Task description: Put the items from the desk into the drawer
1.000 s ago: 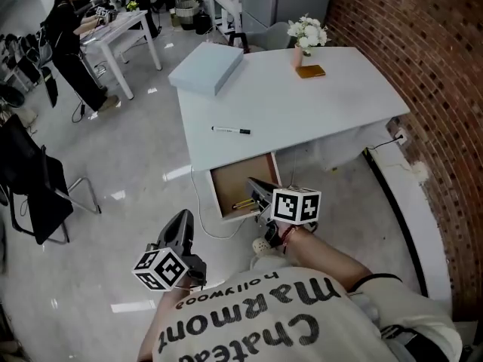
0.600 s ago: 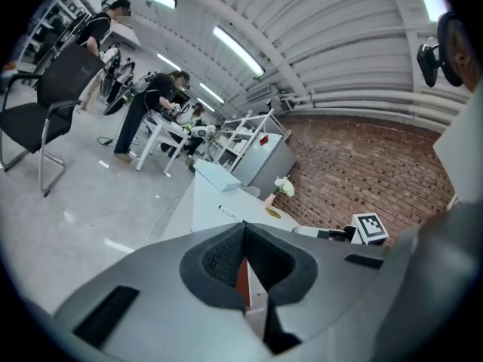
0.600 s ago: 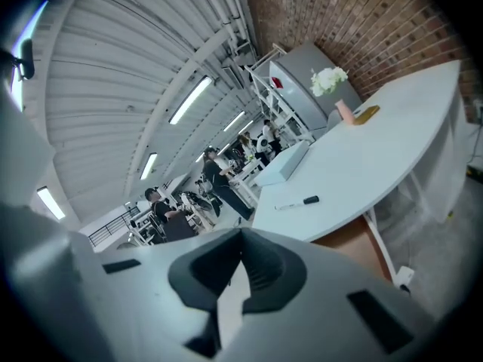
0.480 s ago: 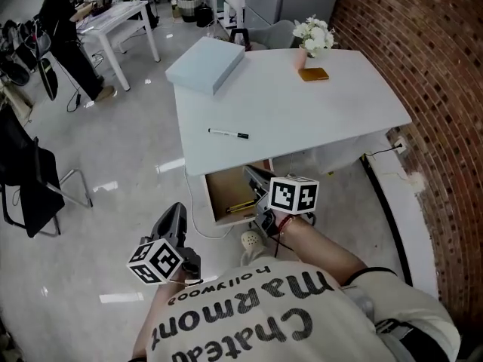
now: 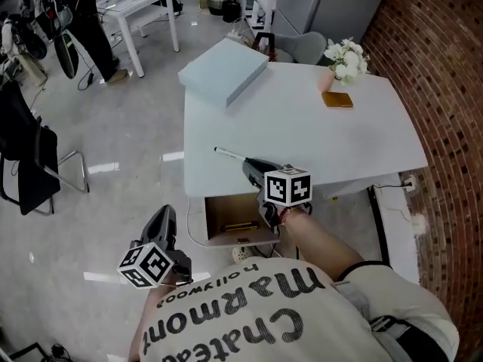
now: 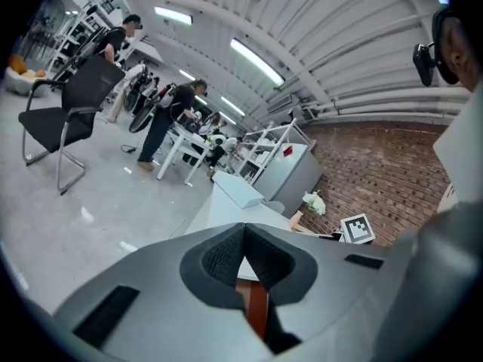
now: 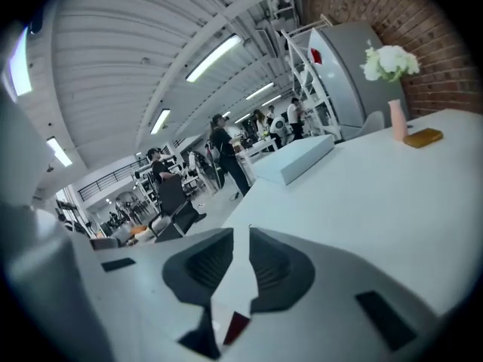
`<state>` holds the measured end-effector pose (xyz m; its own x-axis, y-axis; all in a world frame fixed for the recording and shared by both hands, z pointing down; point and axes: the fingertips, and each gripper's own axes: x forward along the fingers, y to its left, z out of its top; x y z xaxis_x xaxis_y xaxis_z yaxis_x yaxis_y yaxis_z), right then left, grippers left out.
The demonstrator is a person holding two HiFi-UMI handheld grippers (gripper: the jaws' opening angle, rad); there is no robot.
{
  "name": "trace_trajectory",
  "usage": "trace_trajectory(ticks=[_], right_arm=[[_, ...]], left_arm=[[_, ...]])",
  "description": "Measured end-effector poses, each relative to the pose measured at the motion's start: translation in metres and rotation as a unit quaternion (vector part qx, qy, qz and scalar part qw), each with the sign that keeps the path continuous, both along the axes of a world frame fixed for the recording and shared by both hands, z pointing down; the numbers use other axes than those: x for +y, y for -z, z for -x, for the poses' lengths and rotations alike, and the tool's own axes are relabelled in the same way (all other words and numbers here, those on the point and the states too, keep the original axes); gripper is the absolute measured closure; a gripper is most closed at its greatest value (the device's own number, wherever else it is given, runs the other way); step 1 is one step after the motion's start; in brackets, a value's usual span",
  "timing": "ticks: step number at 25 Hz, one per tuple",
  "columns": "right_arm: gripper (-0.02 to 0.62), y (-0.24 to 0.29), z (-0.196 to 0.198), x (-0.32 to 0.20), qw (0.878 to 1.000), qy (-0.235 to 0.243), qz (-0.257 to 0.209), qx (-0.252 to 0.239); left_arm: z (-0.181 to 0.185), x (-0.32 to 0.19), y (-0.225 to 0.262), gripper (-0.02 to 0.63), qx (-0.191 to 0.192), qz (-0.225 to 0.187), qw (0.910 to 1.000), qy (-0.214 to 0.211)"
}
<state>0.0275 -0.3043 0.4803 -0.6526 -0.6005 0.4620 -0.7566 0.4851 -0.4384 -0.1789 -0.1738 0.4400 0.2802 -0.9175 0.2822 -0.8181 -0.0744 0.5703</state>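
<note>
Jaws on your left gripper (image 5: 163, 219), lower left of the head view, sit pressed together on nothing. Just above, the drawer (image 5: 226, 211) stands pulled out under the desk (image 5: 317, 142) with one slim yellow stick (image 5: 240, 225) in it. Your right gripper (image 5: 250, 166) has just been opening to a narrow, empty gap, tips beside the pen (image 5: 229, 154) on the desktop. Farther up rest a pale blue box (image 5: 225, 70), a brown pad (image 5: 337, 99) and white flowers (image 5: 346, 55).

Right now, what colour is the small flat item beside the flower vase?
The flat item is amber-brown, clearest in the head view.
</note>
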Motion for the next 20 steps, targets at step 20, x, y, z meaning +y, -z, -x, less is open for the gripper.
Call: trace_trajectory(ticks=[20], right_arm=[[0.455, -0.098, 0.011, -0.069, 0.955, 0.197, 0.007, 0.221]], left_arm=[[0.005, -0.033, -0.031, 0.604, -0.005, 0.033, 0.994, 0.105]])
